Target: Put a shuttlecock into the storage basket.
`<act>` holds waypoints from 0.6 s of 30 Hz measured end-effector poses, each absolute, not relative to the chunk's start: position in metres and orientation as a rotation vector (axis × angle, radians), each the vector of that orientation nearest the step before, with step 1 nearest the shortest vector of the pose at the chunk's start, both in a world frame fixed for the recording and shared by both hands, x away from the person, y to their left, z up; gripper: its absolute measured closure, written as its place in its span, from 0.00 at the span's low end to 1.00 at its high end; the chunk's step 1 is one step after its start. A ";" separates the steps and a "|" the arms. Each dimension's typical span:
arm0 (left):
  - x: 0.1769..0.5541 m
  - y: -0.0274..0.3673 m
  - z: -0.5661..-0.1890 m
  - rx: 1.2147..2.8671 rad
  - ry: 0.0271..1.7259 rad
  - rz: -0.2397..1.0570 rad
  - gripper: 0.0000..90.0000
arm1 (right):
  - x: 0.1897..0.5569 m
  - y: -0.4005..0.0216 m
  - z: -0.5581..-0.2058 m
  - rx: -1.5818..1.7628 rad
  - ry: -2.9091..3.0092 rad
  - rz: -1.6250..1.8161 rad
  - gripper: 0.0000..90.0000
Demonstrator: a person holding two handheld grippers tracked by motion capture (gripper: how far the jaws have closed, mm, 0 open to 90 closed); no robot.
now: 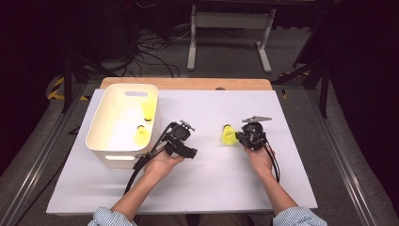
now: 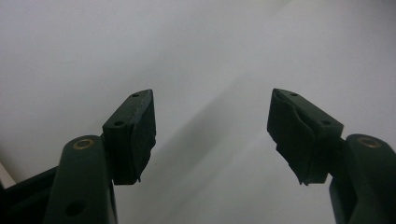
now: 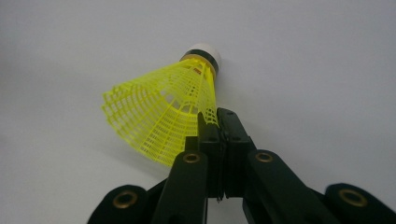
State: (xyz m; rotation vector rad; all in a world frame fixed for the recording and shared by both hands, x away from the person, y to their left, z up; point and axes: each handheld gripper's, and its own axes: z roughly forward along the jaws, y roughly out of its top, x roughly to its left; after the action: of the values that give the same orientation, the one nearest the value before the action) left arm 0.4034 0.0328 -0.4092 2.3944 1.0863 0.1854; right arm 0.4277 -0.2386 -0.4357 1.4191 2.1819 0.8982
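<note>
A yellow shuttlecock (image 1: 228, 136) with a white cork tip lies on the white table, right of centre. My right gripper (image 1: 240, 136) is shut on the edge of its mesh skirt; in the right gripper view the shuttlecock (image 3: 163, 109) fans out to the left of the right gripper (image 3: 217, 114), whose jaws pinch the rim. My left gripper (image 1: 192, 153) rests in the person's left hand near the middle of the table. The left gripper (image 2: 212, 128) stands open with bare table between its jaws. Two more yellow shuttlecocks (image 1: 141, 135) lie in the white bin (image 1: 109, 153) at the left.
The white board (image 1: 211, 188) covers a wooden table, whose far edge shows behind it. Cables trail from both grippers toward the person. Dark floor, cables and a white stand lie beyond the table.
</note>
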 end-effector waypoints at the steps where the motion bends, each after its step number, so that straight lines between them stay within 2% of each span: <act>1: 0.403 0.033 -0.409 2.392 1.084 0.184 0.37 | 0.427 -0.238 -0.435 1.422 2.185 0.899 0.99; 18: 0.398 0.036 -0.401 2.378 1.067 0.188 0.37 | 0.400 -0.219 -0.420 1.294 2.269 0.983 0.99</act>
State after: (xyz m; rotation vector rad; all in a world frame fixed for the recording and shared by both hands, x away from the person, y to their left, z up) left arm 0.3981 0.0362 -0.4012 2.3781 1.0673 0.1878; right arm 0.3996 -0.2194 -0.4200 1.2943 2.2687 0.9831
